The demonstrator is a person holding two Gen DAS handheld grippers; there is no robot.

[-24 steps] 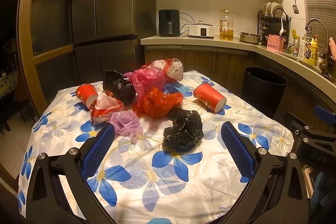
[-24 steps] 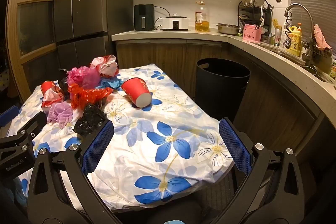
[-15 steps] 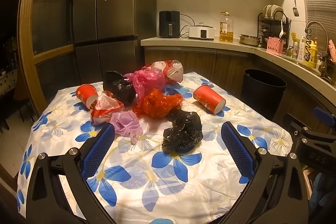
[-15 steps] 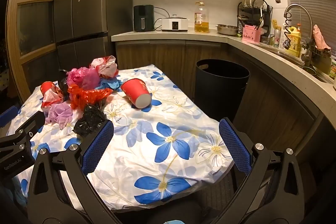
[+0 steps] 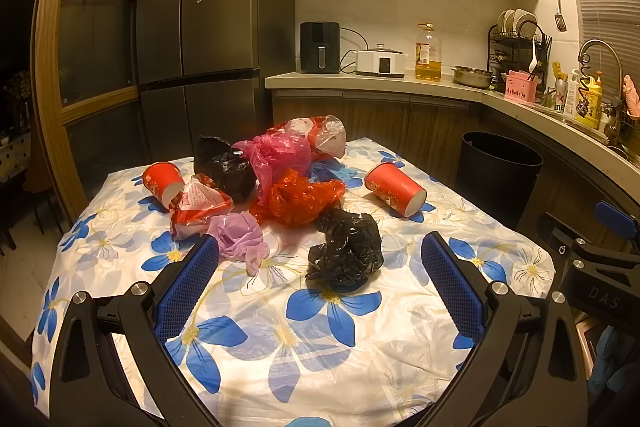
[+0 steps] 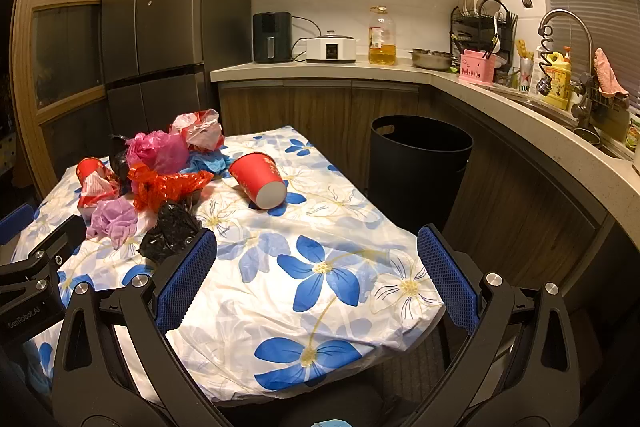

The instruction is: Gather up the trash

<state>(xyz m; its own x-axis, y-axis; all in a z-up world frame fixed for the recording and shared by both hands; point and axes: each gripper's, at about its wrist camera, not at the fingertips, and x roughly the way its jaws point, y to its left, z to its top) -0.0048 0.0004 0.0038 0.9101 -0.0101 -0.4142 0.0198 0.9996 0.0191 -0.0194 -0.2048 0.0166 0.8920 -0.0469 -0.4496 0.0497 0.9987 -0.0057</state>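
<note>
Both our grippers, left [image 5: 320, 279] and right [image 6: 316, 267], gape empty above the table [image 5: 360, 347]. The black bag [image 5: 346, 255] lies nearest; we should straddle it squarely, then carry it to the bin [image 6: 420, 163].

The counter's cloth [image 5: 280, 327] was white with blue flowers; crumpled bags [image 5: 304, 199] were red, pink, lilac and black; the cups [image 5: 394, 189] red; the bin [image 6: 420, 163] black.
</note>
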